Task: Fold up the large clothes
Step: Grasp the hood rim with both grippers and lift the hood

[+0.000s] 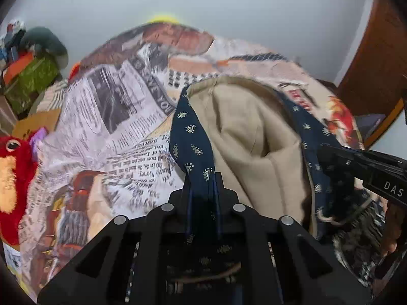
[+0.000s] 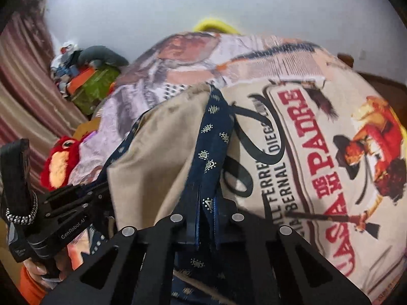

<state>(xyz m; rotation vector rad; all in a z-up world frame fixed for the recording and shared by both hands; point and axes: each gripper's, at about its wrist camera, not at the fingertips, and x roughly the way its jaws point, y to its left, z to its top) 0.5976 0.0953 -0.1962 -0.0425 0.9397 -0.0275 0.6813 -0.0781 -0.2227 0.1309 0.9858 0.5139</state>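
Now, garment stretched between, left tongs, right tongs, each clamped on its navy trim

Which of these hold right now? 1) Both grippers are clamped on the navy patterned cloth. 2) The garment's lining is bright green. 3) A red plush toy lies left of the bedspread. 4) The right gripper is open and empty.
1) True: the left gripper and right gripper each pinch the navy patterned cloth.
2) False: the lining is beige.
3) True: the red plush toy lies beside the printed bedspread.
4) False: it is shut on the cloth.
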